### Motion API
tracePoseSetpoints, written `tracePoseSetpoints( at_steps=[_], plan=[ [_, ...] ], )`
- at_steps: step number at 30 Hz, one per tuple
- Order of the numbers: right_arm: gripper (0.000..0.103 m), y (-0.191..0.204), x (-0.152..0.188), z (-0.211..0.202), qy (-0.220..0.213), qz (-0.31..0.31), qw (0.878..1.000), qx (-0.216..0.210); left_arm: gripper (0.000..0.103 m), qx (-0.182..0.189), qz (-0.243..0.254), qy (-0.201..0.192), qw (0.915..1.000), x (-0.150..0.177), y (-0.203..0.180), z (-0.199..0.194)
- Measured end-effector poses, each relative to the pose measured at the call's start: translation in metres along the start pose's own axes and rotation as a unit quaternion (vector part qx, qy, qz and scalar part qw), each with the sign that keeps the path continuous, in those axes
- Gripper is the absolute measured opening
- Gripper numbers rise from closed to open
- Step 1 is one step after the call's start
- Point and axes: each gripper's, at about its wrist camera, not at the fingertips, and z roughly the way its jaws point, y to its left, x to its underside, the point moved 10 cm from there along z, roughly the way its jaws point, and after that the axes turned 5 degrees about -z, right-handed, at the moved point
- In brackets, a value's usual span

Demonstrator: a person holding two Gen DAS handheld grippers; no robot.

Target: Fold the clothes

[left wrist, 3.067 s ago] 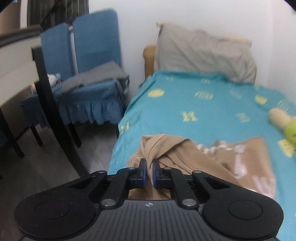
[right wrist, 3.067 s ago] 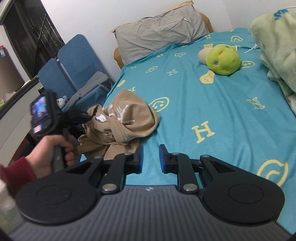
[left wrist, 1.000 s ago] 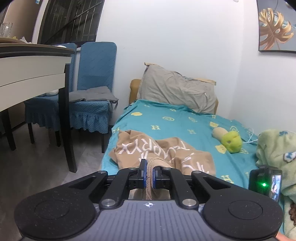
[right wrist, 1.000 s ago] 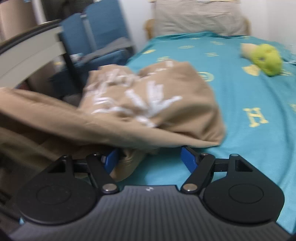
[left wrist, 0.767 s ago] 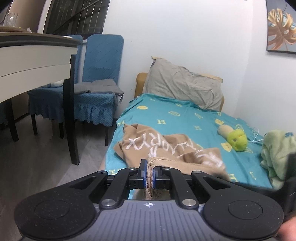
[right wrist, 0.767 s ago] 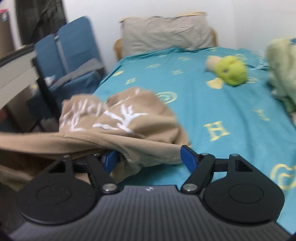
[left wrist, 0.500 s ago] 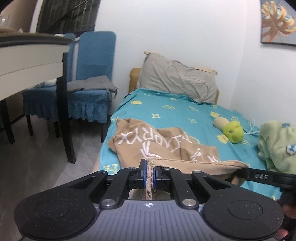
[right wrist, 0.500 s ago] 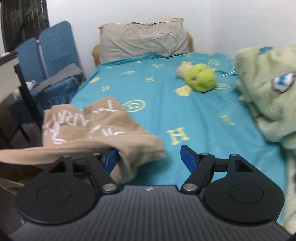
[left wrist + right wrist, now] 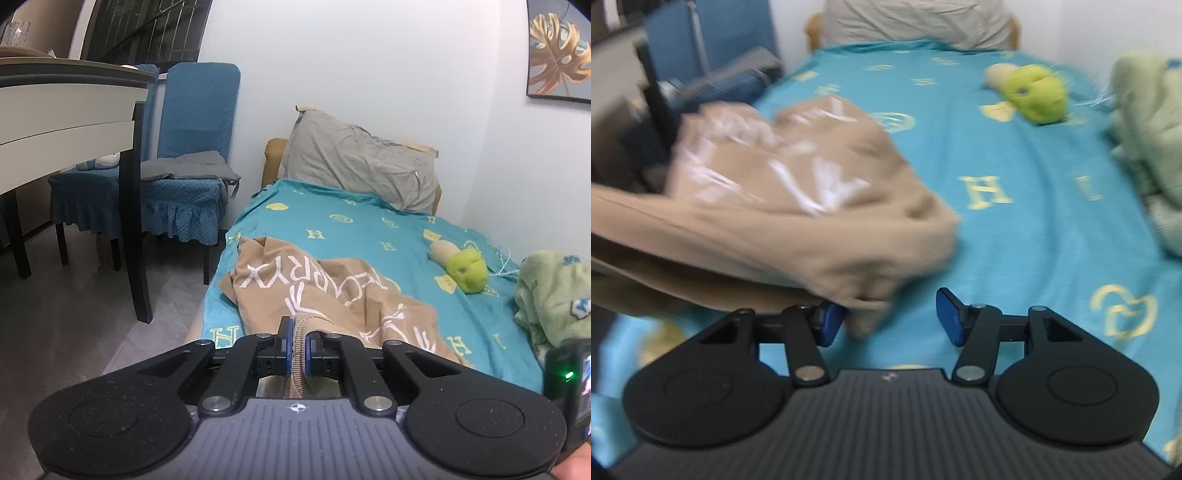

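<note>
Clearly soft and light, the tan sweatshirt (image 9: 325,291) sags rumpled across the lower middle of the left view, on the teal bedsheet (image 9: 369,236). The left gripper (image 9: 299,349) is clamped on its ribbed hem; the right gripper (image 9: 890,317) stands wide apart with blurred cloth draped over its left finger, gripping nothing. Ribbed edges look the firmest places to take hold. Its white lettering reads upside down and creased, so I cannot make it out

In front of you the sweatshirt (image 9: 325,291) lies on the bed's (image 9: 369,236) near left part; the plush toy (image 9: 463,267) sits farther right, the pillow (image 9: 358,162) behind, chairs (image 9: 184,155) left of the bed.
</note>
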Motion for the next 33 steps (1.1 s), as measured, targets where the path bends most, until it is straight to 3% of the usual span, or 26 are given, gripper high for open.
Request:
tracePoseSetpoints(
  at_steps=[3,6,8,10,12,18,21,23,26,30,33],
  plan=[
    [0.047,-0.022,-0.008,-0.014,-0.044,0.056,0.997,0.032,0.007,-0.010,0.020,0.011,0.9997,0.009,-0.004,0.005],
    [0.028,-0.030,-0.034,-0.041,-0.110,0.080,0.990,0.030,0.009,-0.024,0.048,0.027,0.9982,0.022,-0.007,0.014],
    [0.020,-0.034,-0.041,-0.055,-0.145,0.091,0.985,0.020,0.016,-0.034,0.063,0.042,0.9965,0.032,-0.007,0.021],
    [0.020,-0.034,-0.049,-0.062,-0.164,0.099,0.981,0.007,0.021,-0.045,0.079,0.056,0.9943,0.042,-0.006,0.028],
    [0.020,-0.034,-0.053,-0.065,-0.168,0.103,0.980,-0.003,0.034,-0.055,0.095,0.071,0.9914,0.052,-0.006,0.035],
    [0.021,-0.051,-0.042,-0.041,-0.111,0.143,0.983,-0.010,0.050,-0.088,0.142,0.114,0.9792,0.081,-0.003,0.054],
    [0.024,-0.048,-0.026,-0.022,-0.073,0.133,0.988,-0.003,0.055,-0.112,0.172,0.137,0.9690,0.095,0.002,0.060],
    [0.026,-0.038,-0.017,-0.006,-0.037,0.087,0.995,0.012,0.063,-0.127,0.190,0.148,0.9623,0.103,0.006,0.063],
    [0.029,-0.027,-0.006,0.007,-0.015,0.047,0.999,0.017,0.067,-0.137,0.200,0.140,0.9599,0.101,0.006,0.061],
    [0.048,-0.020,-0.007,0.008,-0.009,0.022,1.000,0.013,0.071,-0.124,0.192,0.133,0.9644,0.099,0.002,0.062],
    [0.048,-0.021,-0.012,0.005,-0.035,0.043,0.998,0.002,0.075,-0.132,0.204,0.117,0.9628,0.097,-0.004,0.066]
  ],
)
